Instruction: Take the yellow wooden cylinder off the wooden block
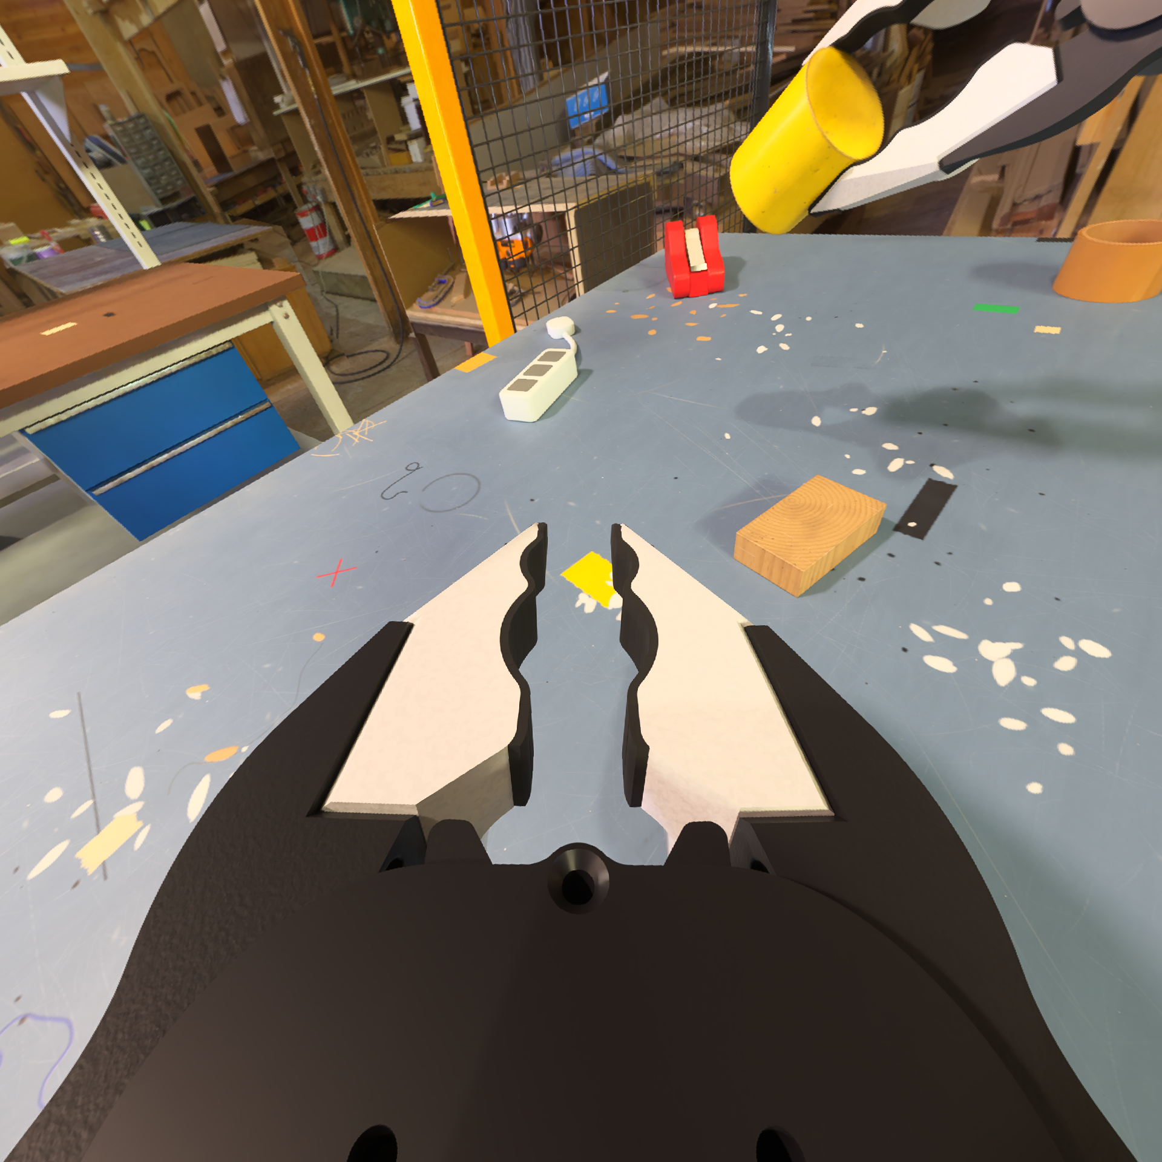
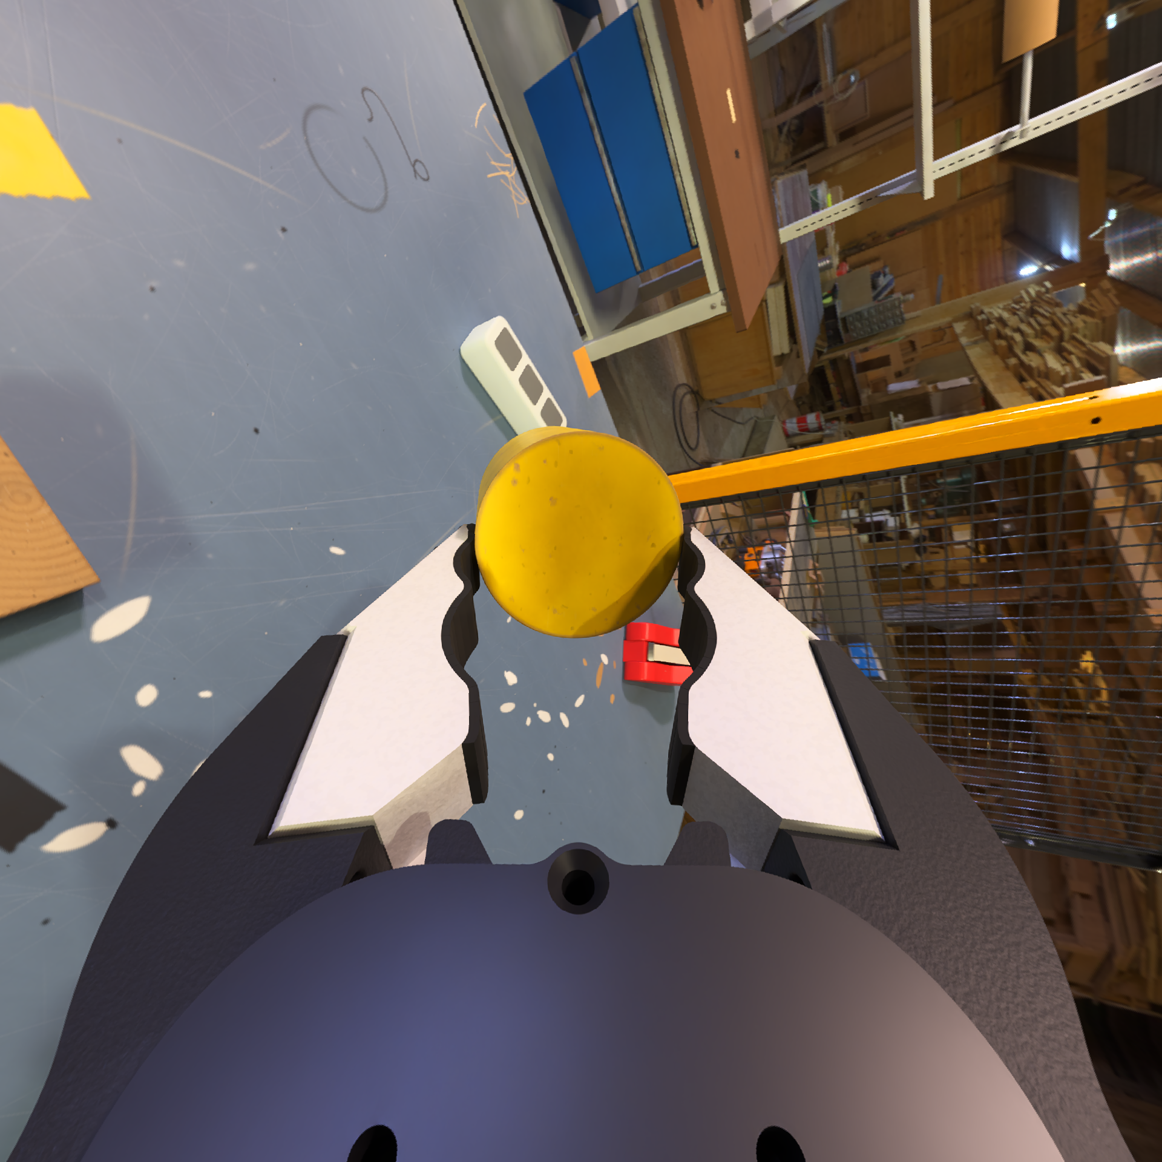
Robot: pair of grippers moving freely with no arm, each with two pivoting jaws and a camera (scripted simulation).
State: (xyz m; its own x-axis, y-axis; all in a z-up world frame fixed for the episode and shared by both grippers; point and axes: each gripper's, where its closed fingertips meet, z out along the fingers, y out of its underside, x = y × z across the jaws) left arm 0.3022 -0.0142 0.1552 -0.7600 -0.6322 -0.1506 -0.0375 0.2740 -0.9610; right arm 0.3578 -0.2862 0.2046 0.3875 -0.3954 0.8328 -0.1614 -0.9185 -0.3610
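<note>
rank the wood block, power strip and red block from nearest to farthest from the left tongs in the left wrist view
1. Wood block: just ahead and to the right of the left tongs, on the table.
2. Power strip: farther ahead, slightly left, near the table's left edge.
3. Red block: farthest, at the table's far edge.

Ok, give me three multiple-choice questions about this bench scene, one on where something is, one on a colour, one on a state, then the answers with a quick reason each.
1. Where is the yellow cylinder?
A. on the wooden block
B. in the air above the table
C. beside the power strip

2. What colour is the small clamp-like piece near the far edge?
A. red
B. green
C. blue

3. What is the left gripper doing?
A. gripping the block
B. holding the strip
C. open, holding nothing

Answers: B, the right gripper holds it clear of the wooden block; A, it is red; C, table shows between its fingers.
</note>
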